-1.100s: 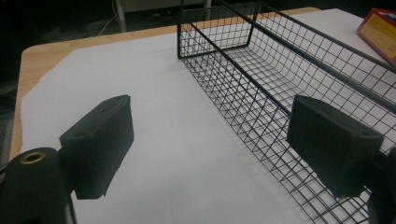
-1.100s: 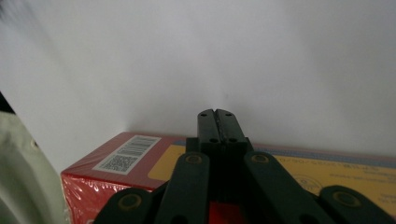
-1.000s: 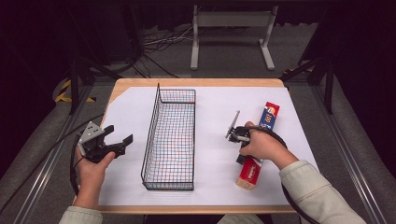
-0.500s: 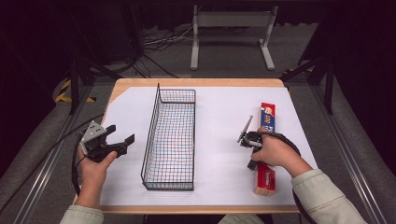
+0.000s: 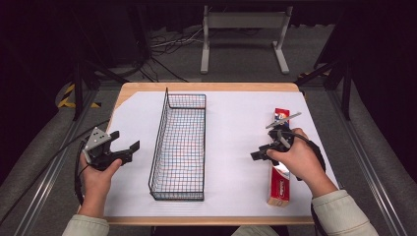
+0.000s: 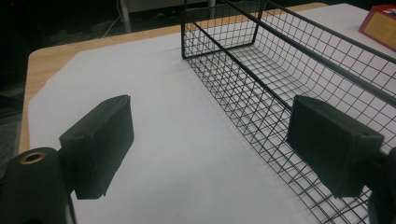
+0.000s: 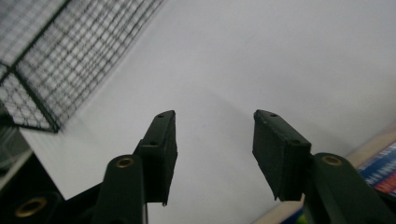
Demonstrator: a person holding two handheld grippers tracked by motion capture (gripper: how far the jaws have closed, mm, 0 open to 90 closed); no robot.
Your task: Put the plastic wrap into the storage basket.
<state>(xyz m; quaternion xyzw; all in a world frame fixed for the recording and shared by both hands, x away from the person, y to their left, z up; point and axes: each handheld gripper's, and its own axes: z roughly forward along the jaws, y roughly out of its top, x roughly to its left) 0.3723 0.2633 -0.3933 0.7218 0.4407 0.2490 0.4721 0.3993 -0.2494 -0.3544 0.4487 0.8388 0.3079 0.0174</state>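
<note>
A long red toothpaste box (image 5: 279, 183) lies on the white sheet at the table's right side, running front to back. In the right gripper view a corner of the box (image 7: 384, 173) is at the lower right. My right gripper (image 5: 258, 152) hovers just left of the box and points left toward the wire basket (image 5: 179, 147). Its jaws have just been opening, and only bare paper lies between them (image 7: 215, 140). My left gripper (image 5: 126, 140) is held open left of the basket, also with nothing between its jaws (image 6: 210, 135).
The black wire basket (image 6: 280, 60) stands lengthwise in the middle of the white sheet (image 5: 231, 128) with nothing in it. The wooden table edge (image 5: 206, 220) runs along the front. Dark floor, cables and a metal stand lie beyond the table.
The right hand has shifted right and toward the front, and its jaws went from shut to open. The box's near end swung right, so it now lies straight. The left hand has stayed put.
</note>
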